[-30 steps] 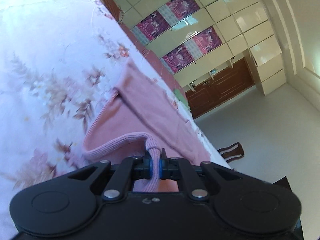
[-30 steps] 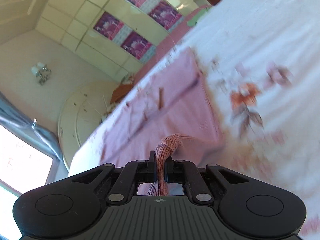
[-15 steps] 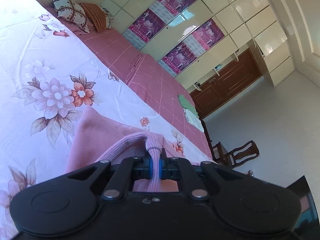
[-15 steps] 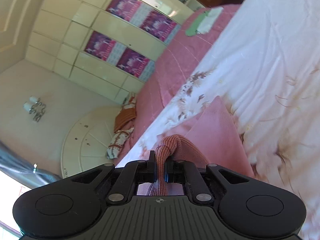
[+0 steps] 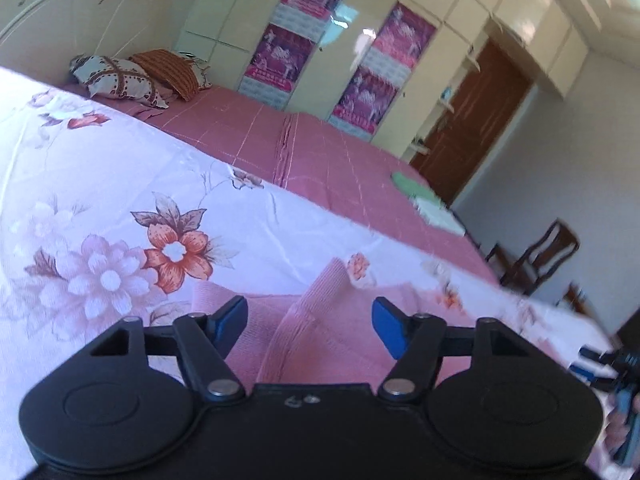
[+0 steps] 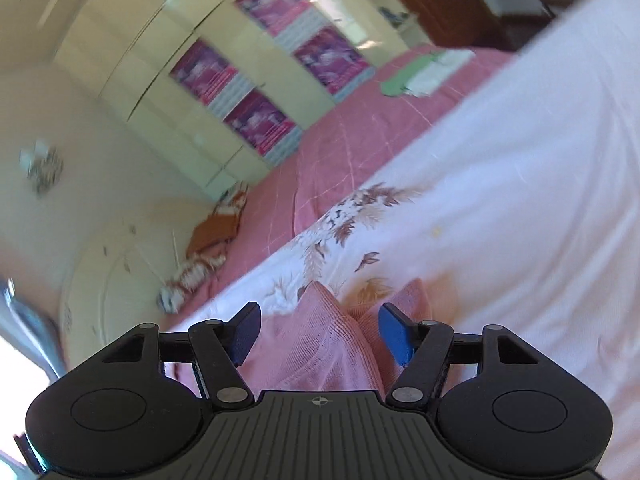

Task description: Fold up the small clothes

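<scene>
My left gripper [image 5: 307, 322] stands with jaws apart, having just been opening; a raised ridge of the pink garment [image 5: 304, 332] lies between the blue pads [image 5: 390, 330] but neither pad presses on it. My right gripper [image 6: 320, 330] is the same: jaws just opened, parted, with a peaked fold of the same garment [image 6: 320, 340] between them, untouched. The fabric is a fine ribbed knit, soft, dusty pink, bunched into two pointed folds in the right wrist view. It rests on a white bedsheet [image 5: 248, 236] printed with pink and orange flowers and brown leaves, smooth with light creases. In the left wrist view, the other gripper's tip shows at 4 o'clock, blurred. Beyond the sheet, toward 12 o'clock, lies a rose-coloured checked bedspread [image 5: 320, 160] with a green and white folded cloth [image 5: 424, 200] on it. Patterned pillows [image 5: 132, 78] sit at 10 o'clock by a cream arched headboard. Farthest, glossy cream wardrobe doors carry magenta posters [image 5: 320, 20]; their lettering is too blurred to read. A brown wooden door [image 5: 476, 128] and a dark chair [image 5: 548, 252] stand at 2 to 3 o'clock.
</scene>
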{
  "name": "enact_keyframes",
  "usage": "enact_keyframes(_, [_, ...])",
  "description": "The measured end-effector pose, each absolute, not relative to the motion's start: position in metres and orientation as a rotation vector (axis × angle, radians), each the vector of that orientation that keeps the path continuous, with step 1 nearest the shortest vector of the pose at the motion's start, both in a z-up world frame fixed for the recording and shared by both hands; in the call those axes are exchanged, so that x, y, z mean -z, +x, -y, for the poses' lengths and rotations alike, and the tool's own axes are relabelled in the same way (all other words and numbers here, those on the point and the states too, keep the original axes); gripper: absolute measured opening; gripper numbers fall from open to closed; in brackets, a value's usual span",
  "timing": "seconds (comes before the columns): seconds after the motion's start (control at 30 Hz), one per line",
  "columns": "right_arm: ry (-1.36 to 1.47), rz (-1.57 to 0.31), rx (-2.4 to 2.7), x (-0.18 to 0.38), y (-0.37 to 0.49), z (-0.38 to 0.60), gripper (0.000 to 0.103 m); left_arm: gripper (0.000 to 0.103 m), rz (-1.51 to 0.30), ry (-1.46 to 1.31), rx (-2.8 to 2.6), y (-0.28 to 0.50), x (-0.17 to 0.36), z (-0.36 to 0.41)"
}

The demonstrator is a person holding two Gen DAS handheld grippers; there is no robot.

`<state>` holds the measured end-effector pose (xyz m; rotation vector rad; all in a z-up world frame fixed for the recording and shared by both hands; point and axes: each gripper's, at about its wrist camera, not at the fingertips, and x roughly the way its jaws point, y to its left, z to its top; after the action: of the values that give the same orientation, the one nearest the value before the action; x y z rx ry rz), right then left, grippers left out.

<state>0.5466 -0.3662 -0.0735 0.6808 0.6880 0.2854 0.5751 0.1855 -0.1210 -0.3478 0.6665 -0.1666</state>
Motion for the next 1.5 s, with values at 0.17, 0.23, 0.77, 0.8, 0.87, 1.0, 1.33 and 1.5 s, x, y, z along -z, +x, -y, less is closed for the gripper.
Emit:
enact_keyframes(0.17, [0.356, -0.738, -0.301, 0.07, 0.562, 0.326, 0.055, 0.056, -0.75, -0.107, 0.178, 0.603, 0.133, -0.154])
enact_keyframes(0.23, [0.223, -0.76, -0.296, 0.076, 0.569, 0.311, 0.054, 0.049, -0.74, -0.049, 0.165, 0.605, 0.135, -0.145])
enact_keyframes(0.77, [0.05, -0.52, -0.264, 0.073, 0.578, 0.273, 0.008, 0.006, -0.506, -0.1, 0.029, 0.585, 0.11, -0.149])
enact_keyframes(0.8, [0.065, -0.561, -0.252, 0.082, 0.587, 0.272, 0.008, 0.006, -0.554, -0.072, 0.027, 0.592, 0.118, -0.145])
enact_keyframes(0.87, [0.061, -0.653, -0.223, 0.101, 0.598, 0.268, 0.008, 0.007, -0.614, -0.032, 0.014, 0.6, 0.131, -0.141])
enact_keyframes(1.0, [0.093, -0.687, -0.2, 0.115, 0.599, 0.273, 0.008, 0.009, -0.63, -0.01, 0.001, 0.603, 0.131, -0.14])
enact_keyframes(1.33, [0.066, -0.599, -0.31, 0.071, 0.551, 0.256, 0.071, 0.074, -0.484, -0.154, 0.16, 0.548, 0.095, -0.11])
enact_keyframes(1.5, [-0.036, -0.656, -0.594, 0.083, 0.53, 0.163, 0.065, 0.079, -0.563, 0.129, 0.322, 0.543, 0.125, -0.021])
